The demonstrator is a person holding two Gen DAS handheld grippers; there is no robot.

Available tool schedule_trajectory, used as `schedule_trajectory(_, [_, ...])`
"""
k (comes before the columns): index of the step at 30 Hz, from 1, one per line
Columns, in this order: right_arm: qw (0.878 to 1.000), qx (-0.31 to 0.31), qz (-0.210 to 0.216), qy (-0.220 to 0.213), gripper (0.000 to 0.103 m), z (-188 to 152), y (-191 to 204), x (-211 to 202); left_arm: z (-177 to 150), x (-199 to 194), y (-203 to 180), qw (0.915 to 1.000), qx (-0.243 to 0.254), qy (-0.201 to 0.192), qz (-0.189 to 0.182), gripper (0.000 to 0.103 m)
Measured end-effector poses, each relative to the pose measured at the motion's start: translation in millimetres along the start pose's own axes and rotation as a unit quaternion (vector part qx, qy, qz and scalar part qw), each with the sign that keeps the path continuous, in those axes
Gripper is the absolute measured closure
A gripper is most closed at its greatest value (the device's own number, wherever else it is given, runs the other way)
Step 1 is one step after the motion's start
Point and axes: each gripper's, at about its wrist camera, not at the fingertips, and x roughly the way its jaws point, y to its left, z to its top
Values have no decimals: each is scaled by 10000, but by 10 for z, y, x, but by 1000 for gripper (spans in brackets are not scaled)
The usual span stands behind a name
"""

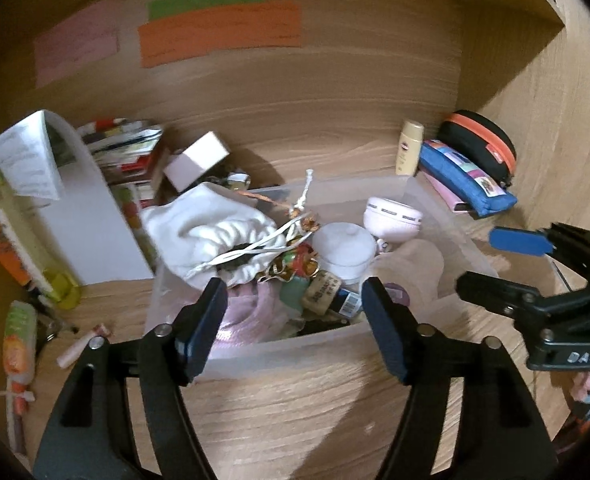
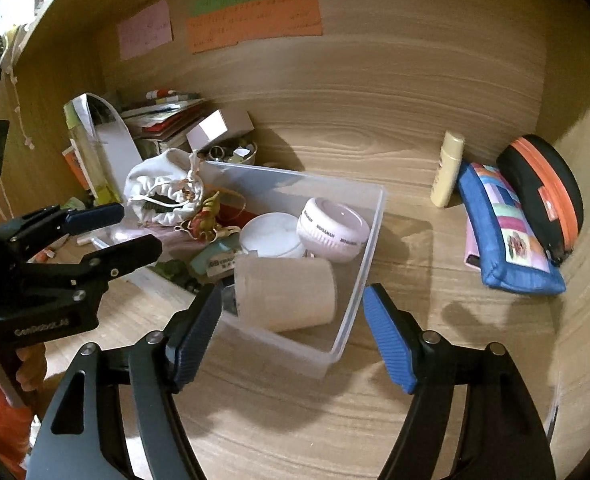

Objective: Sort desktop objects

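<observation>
Translucent plastic forms the bin [image 1: 279,354] on the wooden desk [image 1: 295,420], seen from the left wrist camera. It holds a white drawstring pouch [image 1: 215,232], a white lidded jar [image 1: 345,246], a pink round device [image 1: 393,218], a frosted cup [image 1: 411,268] on its side and a tangle of small trinkets. The left gripper [image 1: 295,320] hangs over the bin's near wall, jaws spread wide and holding nothing. At the right, the right gripper [image 1: 491,260] is parted and empty as well. Behind the bin stand a cream bottle [image 1: 409,148], a blue pencil case [image 1: 467,180] and a black case with an orange zip [image 1: 479,144].

From the right wrist camera, the bin [image 2: 369,240] sits ahead, the frosted cup [image 2: 287,296] lying nearest, the jar [image 2: 269,236] and pink device [image 2: 333,232] behind it, the pouch [image 2: 163,192] at the far left corner. The right gripper [image 2: 291,340] is released, straddling the bin's near corner. The left gripper [image 2: 123,228] enters from the left, open. A pink box [image 2: 219,128] leans on stacked books [image 2: 167,116].
</observation>
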Motion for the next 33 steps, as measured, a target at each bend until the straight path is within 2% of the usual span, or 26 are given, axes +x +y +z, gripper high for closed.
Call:
schedule_trajectory(3, [10000,62,8,-63,31,-43,12,-74,-35,-74,-17,9998,-15,-81,155,28])
schedule_trajectory(7, [9998,96,13,-176,22,-93,17,-165,-106,-171,-46,9997,3,-106,197,27])
schedule_trajectory(10, [9996,137,33,-233,22,-128,12,-229,-153,-203,-60,9996,-14,-108,265,23])
schedule_trajectory(15, [9997,72,15,-243,22,-169,51,-275,-198,-208,-54,9993,-161,-73,341,22])
schedule_trajectory(18, [9998,44,9,-216,22,-188,69,-277,-210,-198,-50,9992,-206,-66,336,12])
schedule_trajectory(29, [9998,35,12,-189,22,-204,80,-291,-242,-204,-126,9992,-98,-101,380,11])
schedule_trajectory(33, [9998,-3,-20,-220,22,-197,73,-323,-243,-227,-164,9985,-25,-180,513,6])
